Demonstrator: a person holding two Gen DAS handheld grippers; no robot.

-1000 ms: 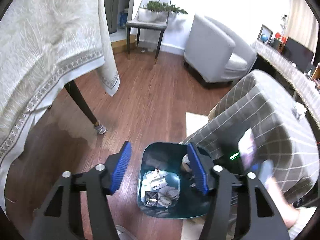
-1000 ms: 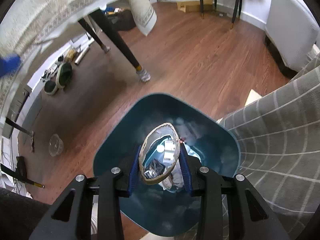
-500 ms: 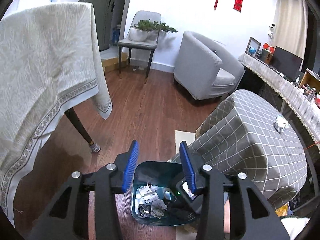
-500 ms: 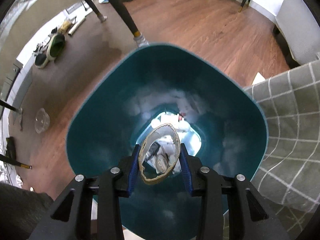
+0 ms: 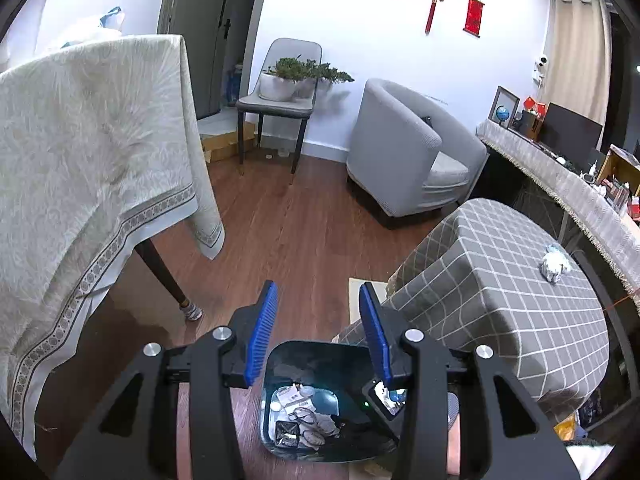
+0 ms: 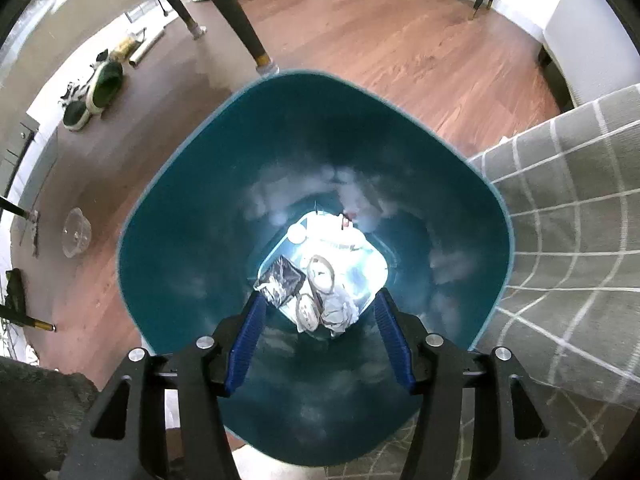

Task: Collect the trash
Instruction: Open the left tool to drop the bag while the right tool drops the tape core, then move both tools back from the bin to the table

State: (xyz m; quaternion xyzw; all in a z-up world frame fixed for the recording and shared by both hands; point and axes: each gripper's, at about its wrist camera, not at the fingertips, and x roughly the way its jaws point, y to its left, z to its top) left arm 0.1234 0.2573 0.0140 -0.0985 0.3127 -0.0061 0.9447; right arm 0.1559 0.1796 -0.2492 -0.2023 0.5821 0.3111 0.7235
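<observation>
A: Where is your right hand-held gripper (image 6: pixel 318 342)?

B: It hangs over the mouth of the teal trash bin (image 6: pixel 168 216), jaws spread wide, holding nothing. Straight ahead at twelve o'clock, the ring-shaped scrap (image 6: pixel 321 274) lies at the bin's bottom among crumpled paper (image 6: pixel 340 310) and a dark wrapper (image 6: pixel 281 280).

A: And your left?

B: Your left hand-held gripper (image 5: pixel 318 330) is parted too and empty, high above the floor. The bin (image 5: pixel 276 364) sits low at six o'clock beside the checked grey table (image 5: pixel 520 300), where a crumpled white wad (image 5: pixel 554 266) rests at three o'clock.
</observation>
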